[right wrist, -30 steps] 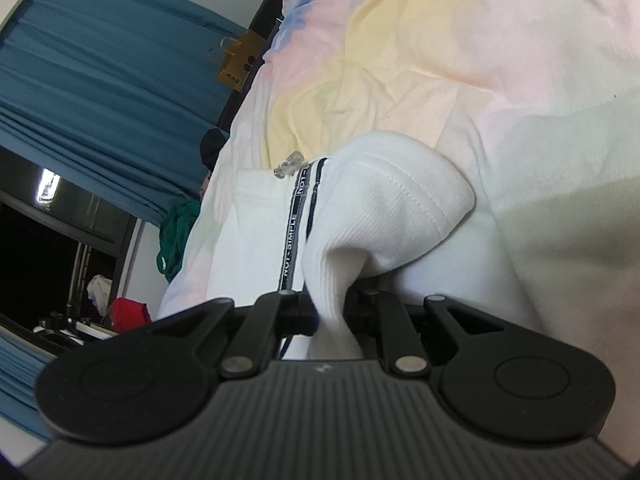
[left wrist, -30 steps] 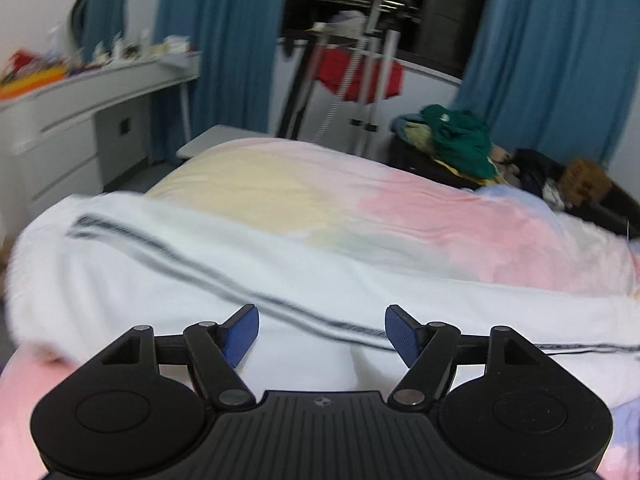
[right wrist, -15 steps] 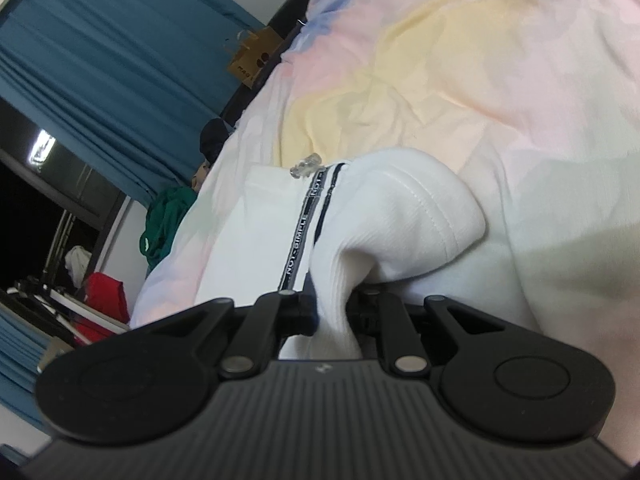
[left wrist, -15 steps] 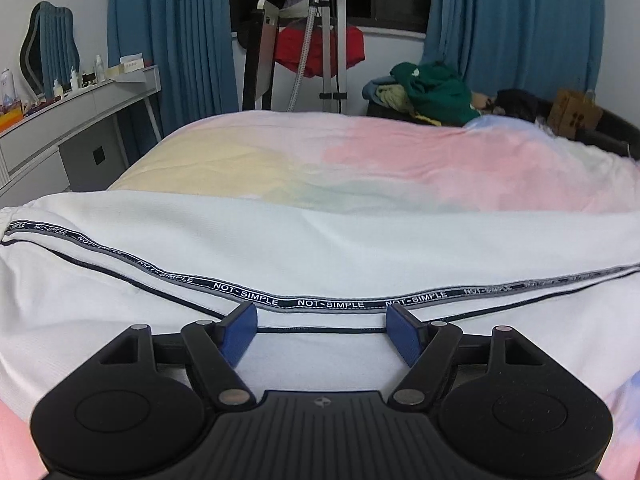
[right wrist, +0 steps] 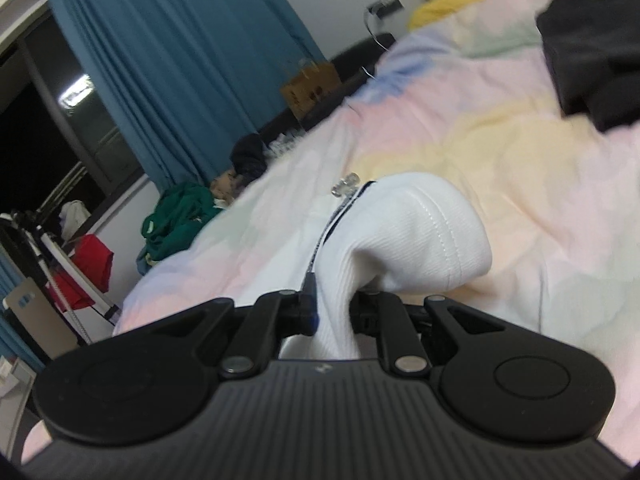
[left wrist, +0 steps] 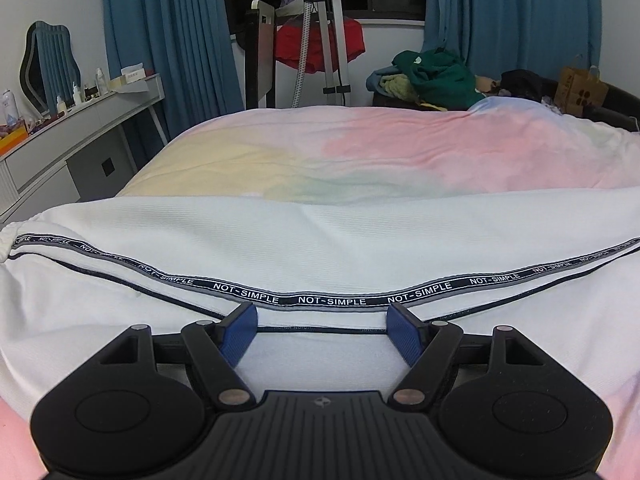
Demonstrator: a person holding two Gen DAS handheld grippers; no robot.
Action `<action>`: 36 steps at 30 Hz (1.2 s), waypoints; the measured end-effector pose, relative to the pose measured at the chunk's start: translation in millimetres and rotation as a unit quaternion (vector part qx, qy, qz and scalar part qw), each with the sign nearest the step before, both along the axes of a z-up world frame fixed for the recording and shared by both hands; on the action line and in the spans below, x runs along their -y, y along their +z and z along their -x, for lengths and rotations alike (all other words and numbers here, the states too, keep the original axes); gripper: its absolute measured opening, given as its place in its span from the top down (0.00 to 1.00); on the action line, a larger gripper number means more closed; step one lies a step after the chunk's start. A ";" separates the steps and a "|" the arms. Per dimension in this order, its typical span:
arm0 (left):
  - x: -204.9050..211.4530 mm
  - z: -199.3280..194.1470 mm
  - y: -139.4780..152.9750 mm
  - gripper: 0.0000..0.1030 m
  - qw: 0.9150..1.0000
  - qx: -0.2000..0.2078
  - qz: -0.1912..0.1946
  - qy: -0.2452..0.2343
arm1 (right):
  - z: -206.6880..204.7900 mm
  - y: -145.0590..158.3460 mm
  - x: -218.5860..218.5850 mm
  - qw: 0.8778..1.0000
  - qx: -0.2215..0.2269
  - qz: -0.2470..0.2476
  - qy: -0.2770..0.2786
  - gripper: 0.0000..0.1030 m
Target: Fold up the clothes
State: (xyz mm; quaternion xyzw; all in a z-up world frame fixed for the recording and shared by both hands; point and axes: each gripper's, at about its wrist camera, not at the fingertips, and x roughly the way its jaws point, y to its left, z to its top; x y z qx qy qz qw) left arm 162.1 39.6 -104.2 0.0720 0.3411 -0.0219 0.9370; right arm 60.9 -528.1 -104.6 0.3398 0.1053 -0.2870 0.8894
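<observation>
Left wrist: left gripper (left wrist: 322, 326) fingers spread over white trousers (left wrist: 320, 240) (untouched) | right gripper (right wrist: 332, 312) fingers pinching trousers' cuff

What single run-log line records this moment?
task: fold clothes | left gripper: open over white trousers | right gripper: shut on white trousers' cuff | surface: pastel bedspread

left gripper (left wrist: 322, 330) lowered to white garment (left wrist: 320, 240), right gripper (right wrist: 333, 312) raised, rolled
</observation>
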 end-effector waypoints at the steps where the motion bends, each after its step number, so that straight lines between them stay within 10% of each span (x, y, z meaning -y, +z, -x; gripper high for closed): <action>1: 0.0 -0.3 0.1 0.29 1.000 0.000 0.000 0.001 | -1.0 5.2 -3.8 1.000 0.003 0.009 0.001 0.87; 20: -10.8 -6.2 8.3 0.30 0.999 -0.006 0.030 0.009 | -13.4 96.0 -120.1 0.960 0.049 0.259 0.095 0.87; 28: -29.7 5.3 47.2 0.31 0.994 0.062 0.077 0.044 | -27.7 120.8 -227.3 0.912 0.072 0.341 0.215 0.87; 36: -64.1 22.5 83.0 0.31 0.978 0.126 0.133 0.100 | -30.8 55.5 -359.9 0.816 -0.021 0.413 0.405 0.87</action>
